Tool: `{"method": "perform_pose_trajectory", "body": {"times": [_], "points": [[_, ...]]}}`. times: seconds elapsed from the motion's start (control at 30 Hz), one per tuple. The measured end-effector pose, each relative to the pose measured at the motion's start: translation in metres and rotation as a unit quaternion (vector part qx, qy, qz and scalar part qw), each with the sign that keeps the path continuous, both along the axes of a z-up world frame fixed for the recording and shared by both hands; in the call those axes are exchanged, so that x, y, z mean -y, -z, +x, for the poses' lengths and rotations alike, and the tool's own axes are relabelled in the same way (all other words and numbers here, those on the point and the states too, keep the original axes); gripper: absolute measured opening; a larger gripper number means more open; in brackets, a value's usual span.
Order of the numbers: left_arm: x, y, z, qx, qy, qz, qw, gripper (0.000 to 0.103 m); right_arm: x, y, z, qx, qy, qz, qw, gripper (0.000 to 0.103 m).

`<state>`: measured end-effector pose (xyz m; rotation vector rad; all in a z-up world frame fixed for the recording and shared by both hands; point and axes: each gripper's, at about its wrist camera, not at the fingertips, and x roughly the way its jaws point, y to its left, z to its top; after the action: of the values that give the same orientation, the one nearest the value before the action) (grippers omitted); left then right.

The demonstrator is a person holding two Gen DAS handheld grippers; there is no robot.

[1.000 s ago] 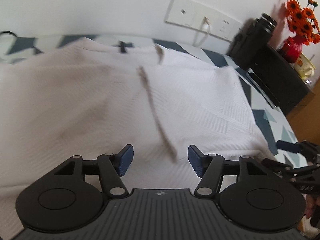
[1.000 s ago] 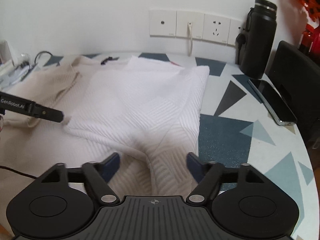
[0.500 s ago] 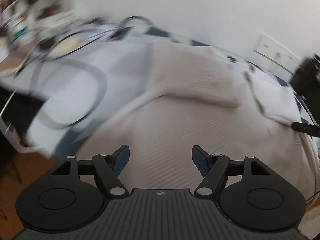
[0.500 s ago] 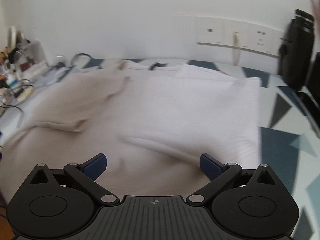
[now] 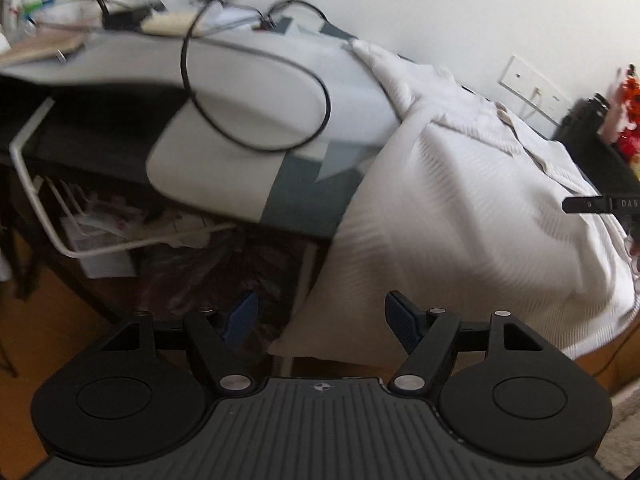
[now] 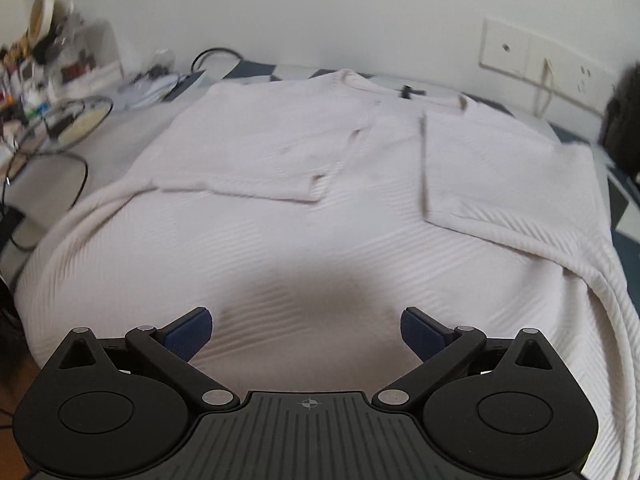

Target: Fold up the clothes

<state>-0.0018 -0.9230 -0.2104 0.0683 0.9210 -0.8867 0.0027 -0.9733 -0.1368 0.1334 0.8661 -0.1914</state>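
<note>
Looking at where we are with this one: the cream ribbed sweater (image 6: pixel 320 208) is spread flat on the table (image 5: pixel 248 120), both sleeves already folded in across the chest, and the bottom part hangs over the near edge. So we'd say the sleeve step is done and the bottom-hem fold is what's in hand now.

Our left gripper (image 5: pixel 320 316) has just been opening and sits moderately wide with nothing between its pads. It's off the left corner of the table, with the hanging hem corner (image 5: pixel 320 344) just ahead of its tips, not touching as far as we can tell. Our right gripper (image 6: pixel 306 332) has also just been opening, jaws about as wide as they go, empty, hovering over the lower middle of the sweater. Its tip shows at the right edge of the left view too.

Next move, we reckon: each gripper needs to drop onto a hem corner, pinch the fabric and carry it up toward the collar (image 6: pixel 408 92). The left view is pretty blurred, so lining up on that drooping corner is the fiddly bit. The black cable (image 5: pixel 256 92) looped on the table stays clear of the sweater.
</note>
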Motion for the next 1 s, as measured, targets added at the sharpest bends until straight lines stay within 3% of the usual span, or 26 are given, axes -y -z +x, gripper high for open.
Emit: {"method": "perform_pose_trajectory", "body": {"times": [0.27, 0.4, 0.43, 0.5, 0.53, 0.57, 0.7, 0.87, 1.0], "points": [[0.024, 0.051, 0.02, 0.027, 0.119, 0.016, 0.9924, 0.072, -0.019, 0.009, -0.003, -0.028, 0.041, -0.018, 0.999, 0.1], [0.041, 0.067, 0.024, 0.02, 0.156, 0.003, 0.9875, 0.07, -0.014, 0.015, -0.004, -0.043, 0.058, -0.028, 0.997, 0.1], [0.045, 0.07, 0.025, 0.015, 0.163, -0.002, 0.9865, 0.064, -0.013, 0.015, -0.005, -0.044, 0.063, -0.029, 0.997, 0.1], [0.052, 0.073, 0.024, 0.004, 0.172, -0.003, 0.9852, 0.044, -0.01, 0.015, -0.006, -0.047, 0.071, -0.031, 0.996, 0.1], [0.055, 0.074, 0.023, -0.003, 0.175, -0.001, 0.9846, 0.021, -0.009, 0.015, -0.006, -0.049, 0.073, -0.033, 0.996, 0.1], [0.058, 0.074, 0.021, -0.009, 0.174, 0.003, 0.9847, 0.008, -0.008, 0.014, -0.007, -0.05, 0.076, -0.034, 0.995, 0.1], [0.051, 0.062, 0.0, -0.006, 0.148, 0.03, 0.9886, 0.005, -0.006, 0.011, -0.007, -0.052, 0.083, -0.034, 0.995, 0.1], [0.018, 0.034, -0.026, 0.0, 0.081, 0.032, 0.9962, 0.004, -0.004, 0.008, 0.0, -0.05, 0.086, -0.019, 0.995, 0.1], [0.004, 0.004, -0.056, 0.04, 0.06, 0.053, 0.996, 0.004, -0.007, 0.004, 0.01, -0.045, 0.079, -0.011, 0.996, 0.1]]}}
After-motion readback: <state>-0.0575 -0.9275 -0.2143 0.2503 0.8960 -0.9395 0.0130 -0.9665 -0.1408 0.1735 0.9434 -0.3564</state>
